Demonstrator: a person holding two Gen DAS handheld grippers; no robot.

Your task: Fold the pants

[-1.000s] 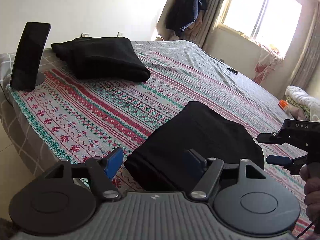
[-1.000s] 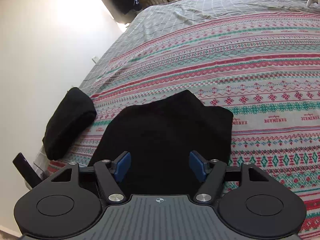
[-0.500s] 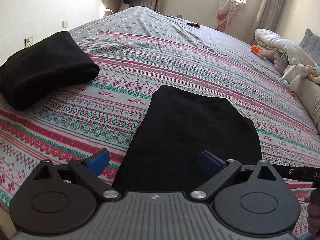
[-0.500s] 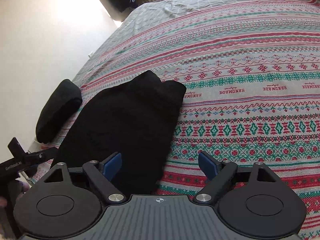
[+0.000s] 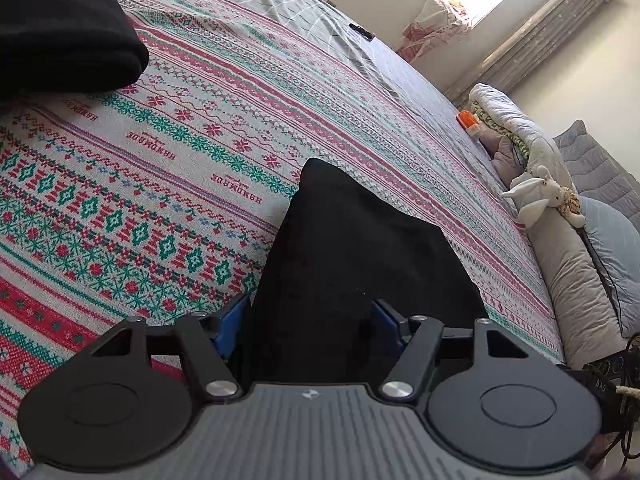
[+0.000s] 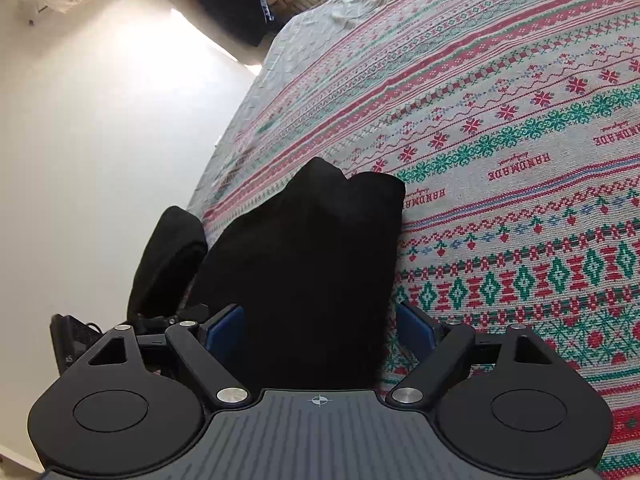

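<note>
The left hand-held gripper [image 5: 306, 326] is spread wide, its blue pads either side of the near end of the black pants [image 5: 352, 280]; contact with the cloth cannot be told. The right hand-held gripper [image 6: 320, 330] is likewise wide, straddling the near edge of the pants [image 6: 312, 264]. The pants lie folded on the patterned bedspread [image 5: 160, 184], long axis running straight away from both cameras, narrowing to a far corner toward the middle of the bed. A second folded black garment [image 5: 60, 32] lies well apart at the bed's edge by the wall. Pillows and a plush rabbit [image 5: 536, 198] line the far side.
</note>
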